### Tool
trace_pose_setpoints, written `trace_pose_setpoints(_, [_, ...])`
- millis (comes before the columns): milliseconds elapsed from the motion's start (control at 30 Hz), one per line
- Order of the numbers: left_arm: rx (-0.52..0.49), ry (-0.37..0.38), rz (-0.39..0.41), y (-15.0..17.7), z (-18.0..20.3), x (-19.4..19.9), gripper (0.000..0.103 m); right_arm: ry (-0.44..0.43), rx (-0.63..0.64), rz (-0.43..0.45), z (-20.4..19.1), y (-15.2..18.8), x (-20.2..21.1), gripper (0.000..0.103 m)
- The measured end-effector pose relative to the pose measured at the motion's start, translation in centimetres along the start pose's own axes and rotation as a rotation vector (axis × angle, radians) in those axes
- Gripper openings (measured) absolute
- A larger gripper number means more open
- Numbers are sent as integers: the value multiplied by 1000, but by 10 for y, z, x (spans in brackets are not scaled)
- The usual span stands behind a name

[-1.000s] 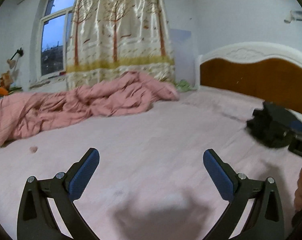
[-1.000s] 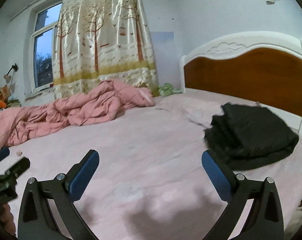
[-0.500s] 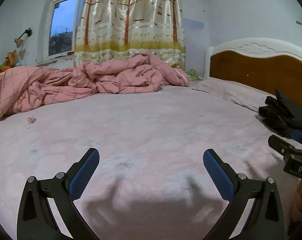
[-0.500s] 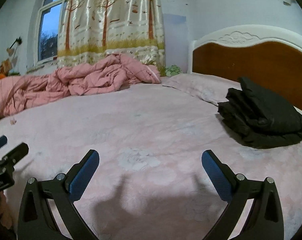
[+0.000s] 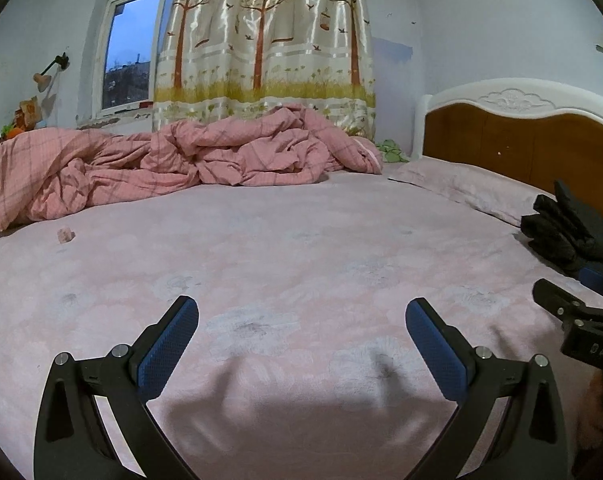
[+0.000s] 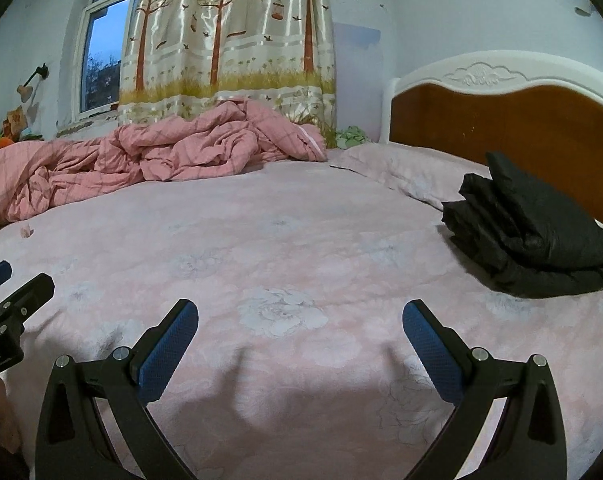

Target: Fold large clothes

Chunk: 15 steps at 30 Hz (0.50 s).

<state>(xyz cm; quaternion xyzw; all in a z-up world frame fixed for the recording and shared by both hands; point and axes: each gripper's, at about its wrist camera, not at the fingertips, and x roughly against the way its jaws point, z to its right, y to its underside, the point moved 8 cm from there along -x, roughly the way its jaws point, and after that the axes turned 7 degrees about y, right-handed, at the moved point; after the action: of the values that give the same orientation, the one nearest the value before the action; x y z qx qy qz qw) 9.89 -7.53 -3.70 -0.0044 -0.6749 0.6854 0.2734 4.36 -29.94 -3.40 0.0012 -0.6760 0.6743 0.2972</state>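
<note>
**Both grippers empty over the bed, folded black garment to the right**

Your left gripper and right gripper hover low over the pink bed, jaws spread wide and holding nothing. The black garment lies folded in a stack near the headboard, ahead and to the right of both. Your right gripper is nearer. A crumpled pink quilt lies far off by the window. No containers are visible.
</note>
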Motion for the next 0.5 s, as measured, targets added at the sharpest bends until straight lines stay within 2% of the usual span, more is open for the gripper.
trace_pose_setpoints(500, [-15,-3,8,-1,1,2,103,8,22,8,1,-1,1,103])
